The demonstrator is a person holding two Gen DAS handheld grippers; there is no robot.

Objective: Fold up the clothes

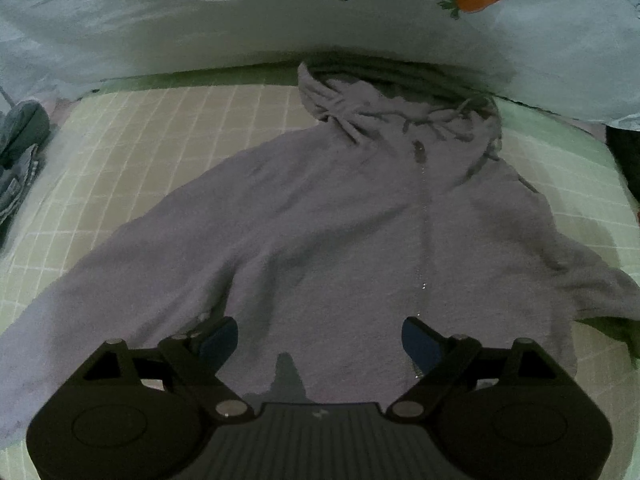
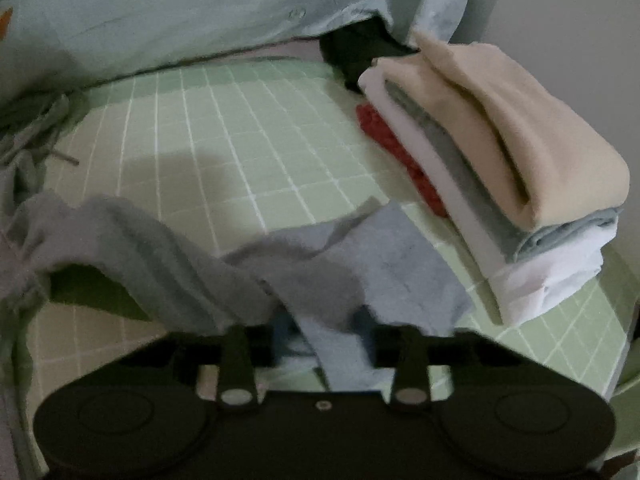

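Gripping hoodie sleeve, seemingly, right fingers closed.

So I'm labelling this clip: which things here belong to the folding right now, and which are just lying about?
In the job:
grey hoodie, spread on the checked sheet
its sleeve, pinched in the right gripper
left gripper, jaws open above the hoodie

Lying about:
folded stack
carrot-print bedding
dark bundle

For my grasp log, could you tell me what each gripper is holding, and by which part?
The right gripper pinches the grey hoodie by its sleeve. The left gripper is open, holding nothing.
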